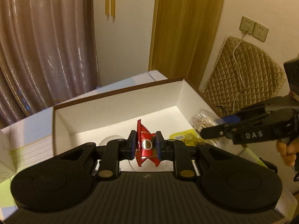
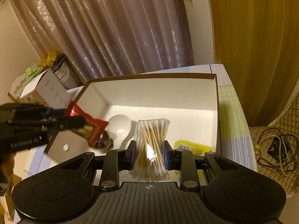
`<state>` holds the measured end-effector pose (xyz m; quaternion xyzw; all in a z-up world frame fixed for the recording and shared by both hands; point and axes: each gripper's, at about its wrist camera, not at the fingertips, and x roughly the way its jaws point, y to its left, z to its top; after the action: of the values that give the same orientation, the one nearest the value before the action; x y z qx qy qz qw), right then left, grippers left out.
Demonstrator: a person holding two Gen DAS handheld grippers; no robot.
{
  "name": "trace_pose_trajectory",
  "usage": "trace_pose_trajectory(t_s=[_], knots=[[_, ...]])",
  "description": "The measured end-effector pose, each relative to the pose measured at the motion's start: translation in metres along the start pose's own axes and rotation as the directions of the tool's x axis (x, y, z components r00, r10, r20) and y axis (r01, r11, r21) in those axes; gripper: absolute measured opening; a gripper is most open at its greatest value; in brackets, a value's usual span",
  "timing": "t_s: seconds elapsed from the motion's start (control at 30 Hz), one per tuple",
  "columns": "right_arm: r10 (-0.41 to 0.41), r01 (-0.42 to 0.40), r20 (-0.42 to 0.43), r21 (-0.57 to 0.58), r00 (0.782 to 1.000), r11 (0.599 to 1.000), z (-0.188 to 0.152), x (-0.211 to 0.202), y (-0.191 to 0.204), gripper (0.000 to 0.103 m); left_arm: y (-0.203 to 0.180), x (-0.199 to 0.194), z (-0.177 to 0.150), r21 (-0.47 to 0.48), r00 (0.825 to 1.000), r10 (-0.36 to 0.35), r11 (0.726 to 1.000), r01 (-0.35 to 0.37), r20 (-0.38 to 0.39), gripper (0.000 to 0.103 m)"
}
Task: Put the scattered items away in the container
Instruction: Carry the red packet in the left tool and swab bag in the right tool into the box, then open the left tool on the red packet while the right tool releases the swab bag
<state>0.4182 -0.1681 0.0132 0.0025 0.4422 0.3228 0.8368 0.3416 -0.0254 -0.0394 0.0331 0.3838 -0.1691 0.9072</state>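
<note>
The left gripper (image 1: 145,145) was clamped on a red snack packet (image 1: 144,143), pads pressing its flat faces, with the packet's long axis running upright between the jaws. The right gripper (image 2: 149,154) was closed on a clear bag of cotton swabs (image 2: 152,141), the swabs standing roughly upright, pinched at mid-length. Both loads hung above the open white box (image 2: 158,93), over its near part: the packet toward the box's left side, the swabs toward the middle. On the box floor lay a white rounded object (image 2: 119,126) near the left wall and a yellow packet (image 2: 192,146) near the right wall, close to the near edge. The deciding relation was vertical: the box floor lay below and ahead of both tools. Bare floor showed ahead of the swabs toward the far wall, whereas the white object sat close beside the red packet's drop line. A release appeared to be the next step for each hand.
</note>
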Motion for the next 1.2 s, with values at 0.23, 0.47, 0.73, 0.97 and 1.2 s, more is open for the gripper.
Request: trace_pose_trajectory(t_s=[0.23,0.47,0.73,0.97,1.2], knots=[[-0.059,0.055,-0.051,-0.08,0.997,0.995,0.022,0.043,-0.013,0.031,0.017,0.067,0.004,-0.021,0.995,-0.013,1.0,0.011,-0.097,0.017],[-0.107,0.092,-0.094,-0.153,0.99,0.984,0.03,0.071,-0.019,0.031,0.026,0.113,0.0,-0.04,0.983,-0.033,0.999,0.027,-0.178,0.017],[-0.139,0.118,-0.094,-0.201,0.986,0.972,0.039,0.094,-0.021,0.032,0.039,0.121,0.002,-0.088,0.984,-0.032,0.996,0.017,-0.176,0.03],[-0.179,0.153,-0.088,-0.245,0.98,0.957,0.041,0.104,-0.017,0.038,0.056,0.111,0.002,-0.111,0.983,-0.01,0.994,-0.01,-0.182,0.034],[-0.155,0.123,-0.062,-0.357,0.986,0.926,0.033,0.101,0.007,0.099,0.067,0.103,0.005,-0.137,0.981,0.013,0.99,-0.04,-0.194,0.05]])
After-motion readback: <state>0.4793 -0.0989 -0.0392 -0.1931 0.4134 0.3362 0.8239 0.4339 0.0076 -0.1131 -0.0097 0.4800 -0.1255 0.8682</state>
